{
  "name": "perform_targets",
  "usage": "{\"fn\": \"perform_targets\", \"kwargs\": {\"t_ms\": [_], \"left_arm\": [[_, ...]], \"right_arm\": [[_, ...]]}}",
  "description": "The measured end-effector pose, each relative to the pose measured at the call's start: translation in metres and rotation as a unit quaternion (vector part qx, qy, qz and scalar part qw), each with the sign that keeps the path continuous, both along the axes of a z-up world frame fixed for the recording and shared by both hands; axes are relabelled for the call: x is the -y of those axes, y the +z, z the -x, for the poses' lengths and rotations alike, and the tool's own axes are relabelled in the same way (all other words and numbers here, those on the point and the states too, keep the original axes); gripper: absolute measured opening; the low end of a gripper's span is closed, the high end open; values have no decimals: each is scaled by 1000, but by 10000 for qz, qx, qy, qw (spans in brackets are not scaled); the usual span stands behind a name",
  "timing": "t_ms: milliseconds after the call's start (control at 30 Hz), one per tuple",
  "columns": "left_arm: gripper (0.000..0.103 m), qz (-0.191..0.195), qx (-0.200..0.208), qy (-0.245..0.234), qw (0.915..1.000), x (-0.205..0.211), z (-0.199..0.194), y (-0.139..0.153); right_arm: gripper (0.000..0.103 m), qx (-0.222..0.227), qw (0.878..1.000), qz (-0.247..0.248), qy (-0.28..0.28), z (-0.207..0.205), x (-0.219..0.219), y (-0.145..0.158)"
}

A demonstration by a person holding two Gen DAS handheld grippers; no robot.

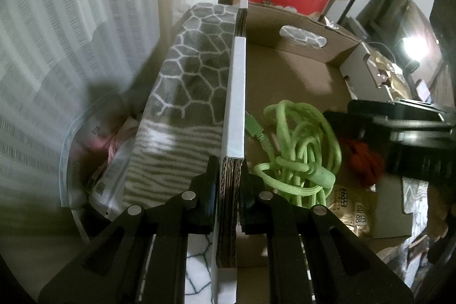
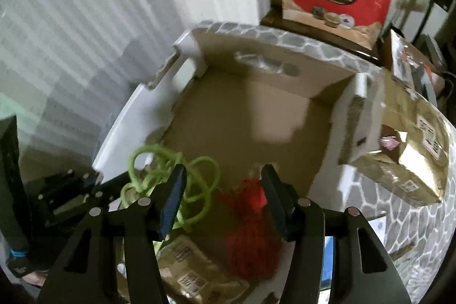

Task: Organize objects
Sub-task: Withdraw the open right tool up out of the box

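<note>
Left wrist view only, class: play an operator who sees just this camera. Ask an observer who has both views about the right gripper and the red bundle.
Operator: Is the right gripper open?
Observer: Yes, the right gripper is open, with its jaws wide apart.
Operator: Where is the red bundle relative to it?
Observer: The red bundle lies inside the box, below the gap between the fingers. It is not gripped.
Operator: And the green cord?
Observer: The green cord lies beside the red bundle, and one finger partly hides it.
</note>
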State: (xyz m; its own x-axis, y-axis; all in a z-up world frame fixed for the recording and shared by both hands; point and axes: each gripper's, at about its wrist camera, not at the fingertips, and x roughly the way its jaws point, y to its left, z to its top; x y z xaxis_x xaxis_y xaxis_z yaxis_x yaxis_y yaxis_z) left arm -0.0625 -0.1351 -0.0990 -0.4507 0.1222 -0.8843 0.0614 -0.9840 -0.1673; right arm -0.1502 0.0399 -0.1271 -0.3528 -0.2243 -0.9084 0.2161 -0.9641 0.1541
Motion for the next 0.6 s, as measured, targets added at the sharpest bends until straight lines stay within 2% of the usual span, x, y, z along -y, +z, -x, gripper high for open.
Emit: {"fn": "perform_targets", "kwargs": {"t_ms": [67, 200, 233, 267, 333, 500, 600], "left_arm": [[11, 0, 0, 3, 10000, 0, 0, 0], [11, 0, 5, 2, 10000, 0, -1, 1], [11, -2, 6, 2, 10000, 0, 0, 0], [11, -7, 8, 3, 10000, 1, 0, 0], [11, -3, 8, -1, 10000, 0, 0, 0], [11, -1, 7, 4, 10000, 0, 0, 0], [11, -6, 8, 5, 10000, 1, 0, 1]], "right_arm": [[65, 30, 9998, -165, 92, -1, 5, -3], [66, 93, 9996, -260, 72, 1, 8, -6], [61, 84, 9995, -302, 74, 2, 8, -6], [41, 55, 9993, -357, 75, 2, 9, -5], [19, -58, 9987, -506, 45, 3, 8, 1], [21, -259, 9983, -507, -93, 5, -5, 20], [21, -321, 9952, -923, -101, 8, -5, 20]]}}
